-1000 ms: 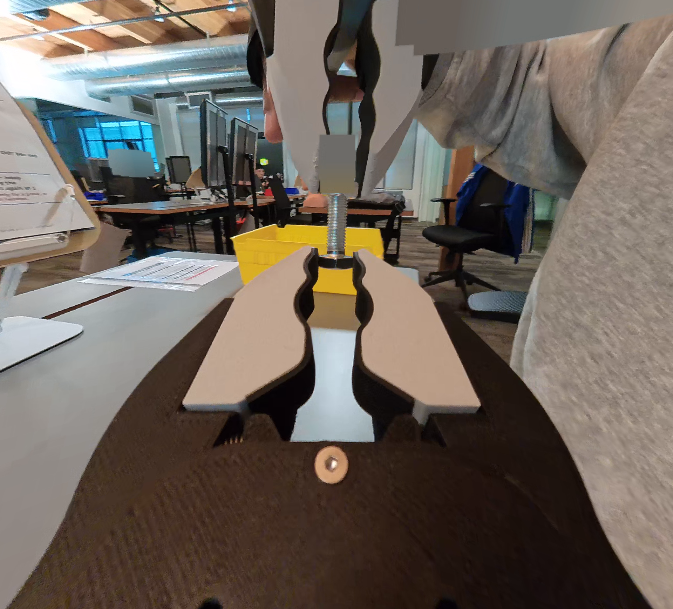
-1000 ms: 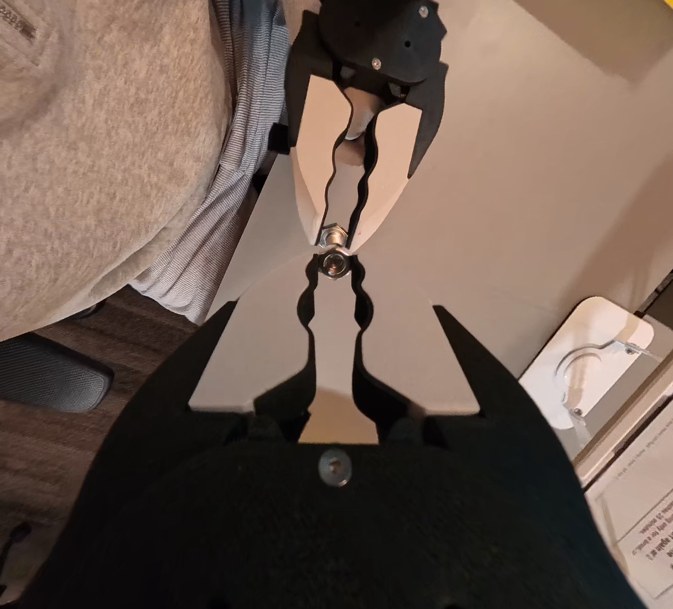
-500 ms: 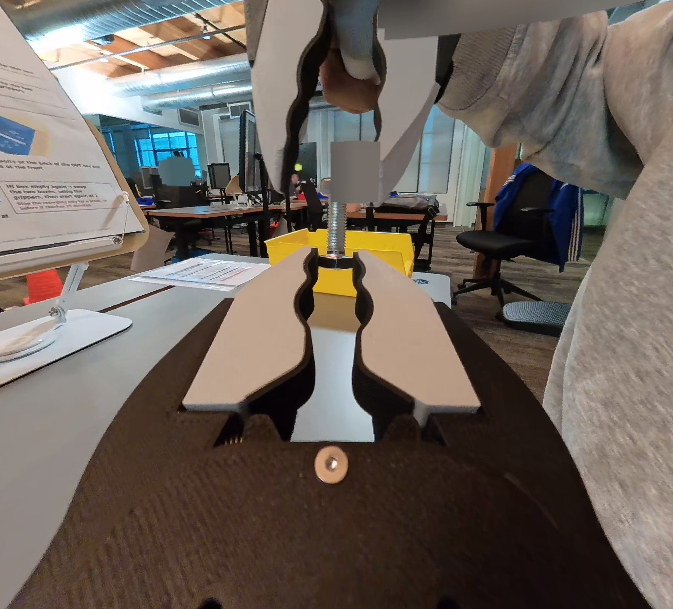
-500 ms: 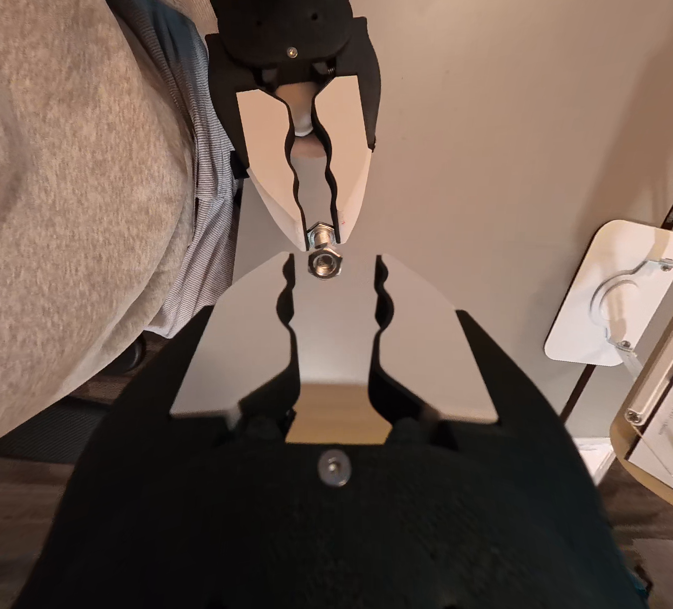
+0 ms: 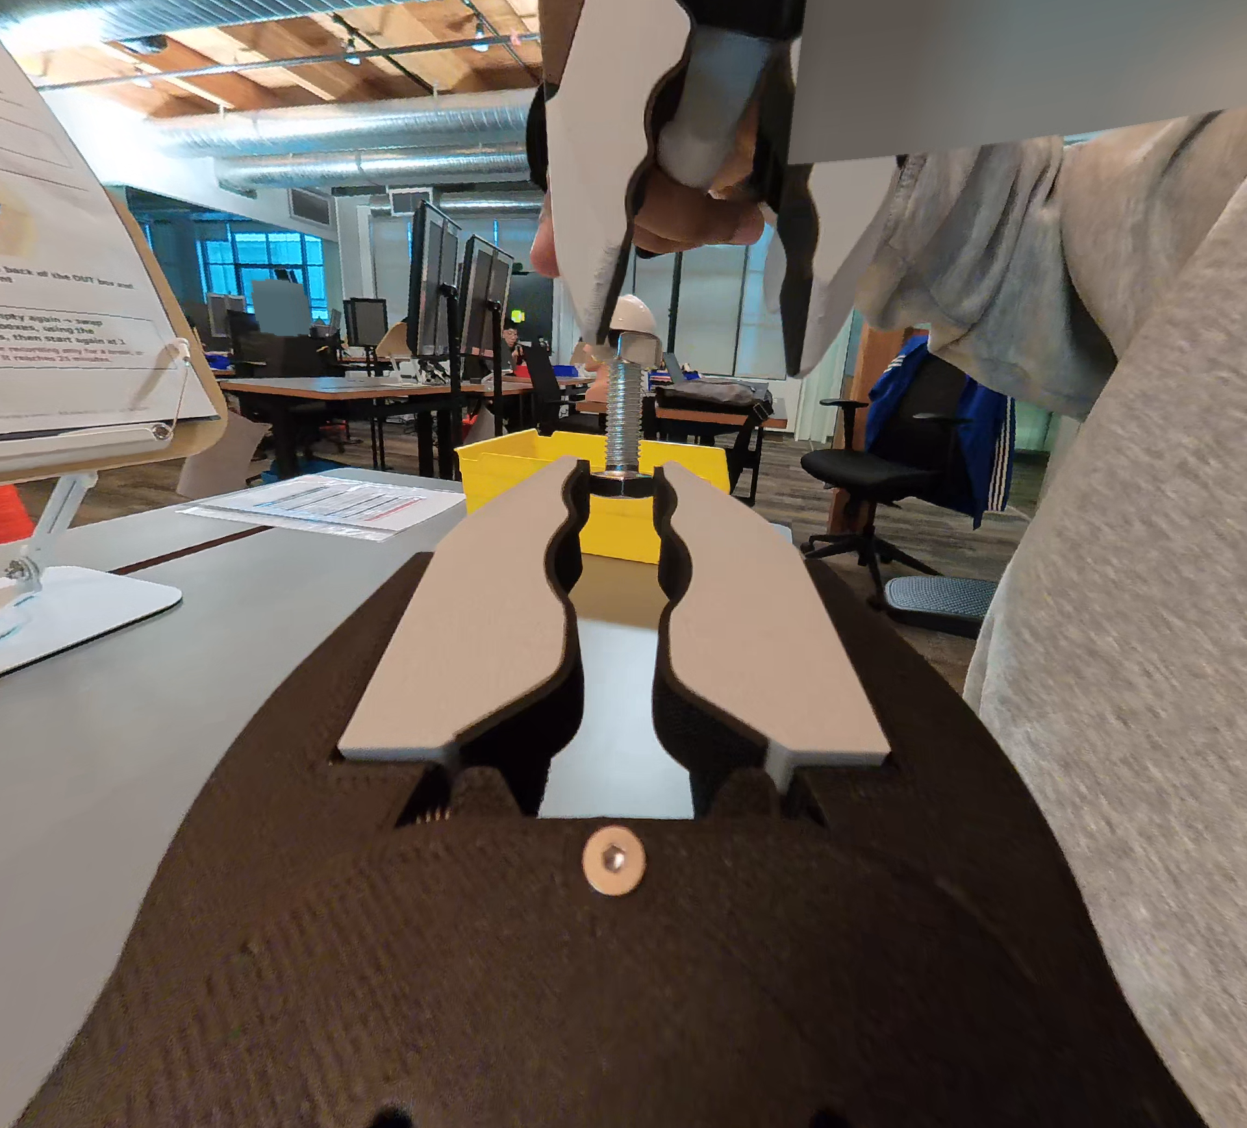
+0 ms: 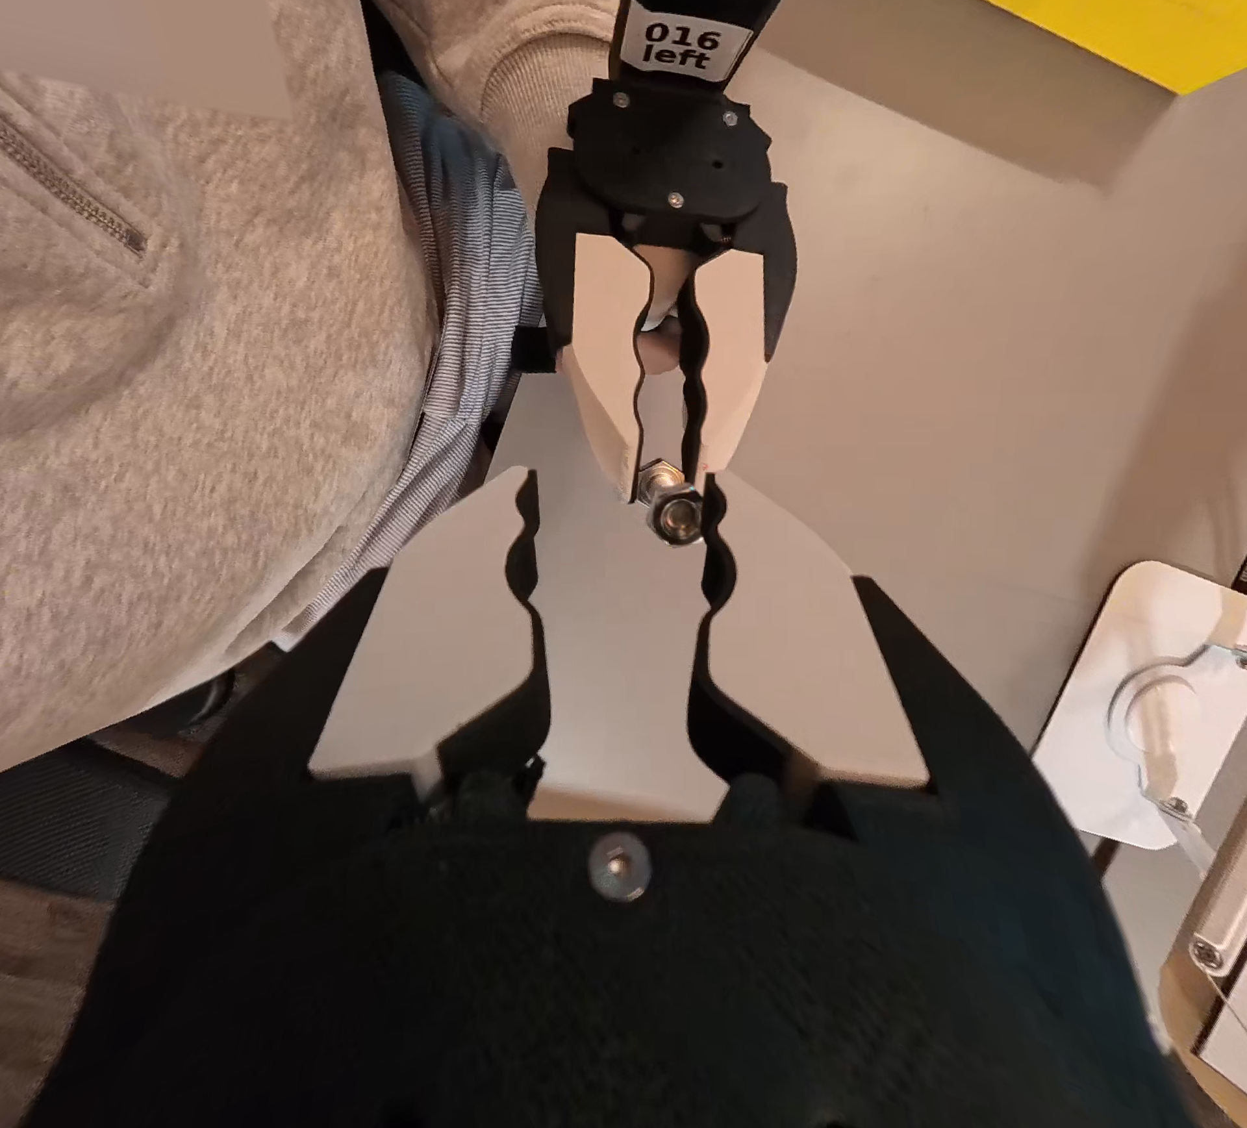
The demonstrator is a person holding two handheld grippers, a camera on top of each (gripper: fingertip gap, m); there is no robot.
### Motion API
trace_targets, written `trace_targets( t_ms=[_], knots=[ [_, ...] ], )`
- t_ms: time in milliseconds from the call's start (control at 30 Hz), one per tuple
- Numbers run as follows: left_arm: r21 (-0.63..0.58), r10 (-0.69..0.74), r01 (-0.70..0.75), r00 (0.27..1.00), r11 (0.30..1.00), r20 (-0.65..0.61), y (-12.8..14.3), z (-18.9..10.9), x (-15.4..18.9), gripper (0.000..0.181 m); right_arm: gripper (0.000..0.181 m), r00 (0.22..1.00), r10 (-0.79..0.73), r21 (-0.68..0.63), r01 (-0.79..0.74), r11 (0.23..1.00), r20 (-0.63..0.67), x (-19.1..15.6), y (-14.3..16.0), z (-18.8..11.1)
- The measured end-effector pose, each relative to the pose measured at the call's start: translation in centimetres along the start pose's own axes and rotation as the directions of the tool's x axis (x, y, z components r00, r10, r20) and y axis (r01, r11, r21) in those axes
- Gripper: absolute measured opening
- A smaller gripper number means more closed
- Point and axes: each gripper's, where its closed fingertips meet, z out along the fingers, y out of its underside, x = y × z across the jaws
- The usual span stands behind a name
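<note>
Two tools: left tool (image 5: 621, 475) clamps bolt (image 5: 622, 414); right tool (image 6: 621, 515) spread wide.

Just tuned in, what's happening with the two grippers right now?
The left gripper is shut on a bolt, gripping the hex head at its lower end so the threaded shaft stands upright. A nut sits at the top of the thread. The right gripper hangs over it with its jaws open, one fingertip right beside the nut. A yellow bin sits on the grey table behind.
</note>
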Motion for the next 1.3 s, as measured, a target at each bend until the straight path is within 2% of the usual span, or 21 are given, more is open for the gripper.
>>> trace_targets(
  t_ms=[500, 633, 900, 1100, 1300],
  knots=[
    [0.022, -0.015, 0.014, 1.0, 1.0, 0.02, -0.4, -0.2, -0.5, 0.019, 0.04, 0.999, 0.04, -0.084, -0.041, 0.996, -0.012, 0.3, 1.9, -0.4],
    [0.03, -0.038, 0.037, 0.999, 0.999, 0.03, -0.6, -0.4, -0.9, 0.019, 0.038, 0.999, 0.033, -0.085, -0.033, 0.996, 0.003, -0.2, 1.8, -0.5],
    [0.012, -0.019, 0.019, 1.0, 1.0, 0.004, -0.2, -0.2, -0.2, 0.019, 0.033, 0.998, 0.011, -0.037, -0.014, 0.999, -0.057, 1.0, 0.8, -1.4],
    [0.007, -0.016, 0.016, 1.0, 1.0, -0.012, -0.1, -0.1, 0.1, 0.019, 0.039, 0.997, -0.051, 0.008, 0.051, 0.999, -0.058, 0.6, -0.6, -0.6],
    [0.022, -0.02, 0.02, 1.0, 1.0, -0.005, -0.5, -0.2, -0.1, 0.019, 0.043, 0.998, -0.043, -0.033, 0.041, 0.999, -0.046, 0.6, 0.3, -0.1]
  ],
)
